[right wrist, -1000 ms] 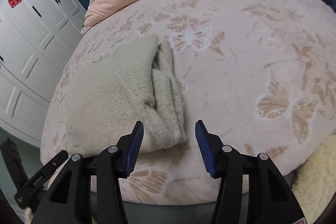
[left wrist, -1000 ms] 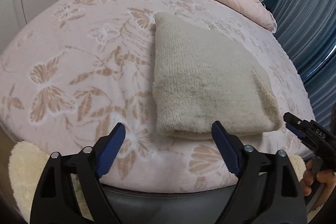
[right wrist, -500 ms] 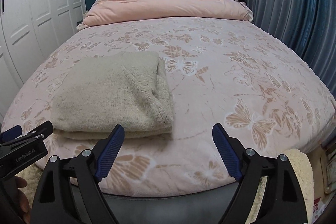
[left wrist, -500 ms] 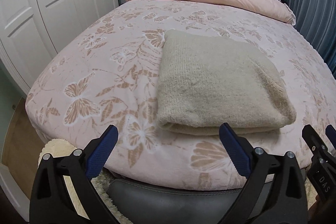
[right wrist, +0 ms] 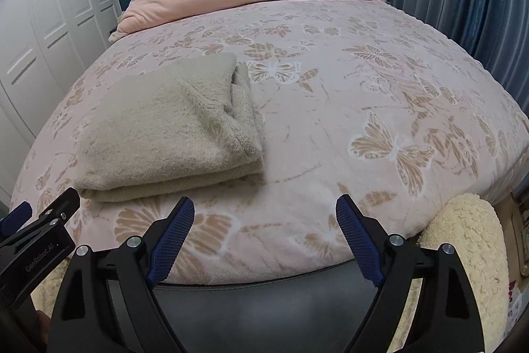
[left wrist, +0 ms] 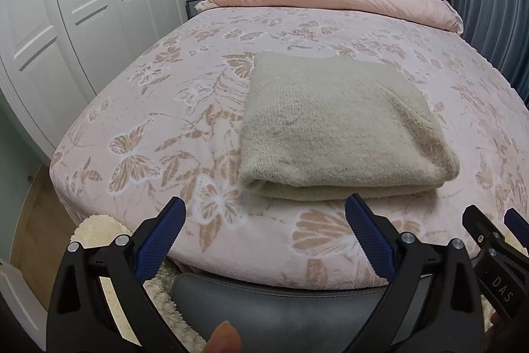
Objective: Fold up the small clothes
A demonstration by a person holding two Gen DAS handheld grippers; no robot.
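Item: folded beige sweater (left wrist: pixel 334 124), on bed (left wrist: pixel 185 108) nr foot edge, long axis crosswise. Left gripper (left wrist: pixel 264 235) nearer, right gripper (right wrist: pixel 263 235) off sweater's right end; both wide open, empty.

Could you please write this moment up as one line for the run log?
stage: fold done | beige sweater: folded, lying on bed | left claw: open, empty | right claw: open, empty
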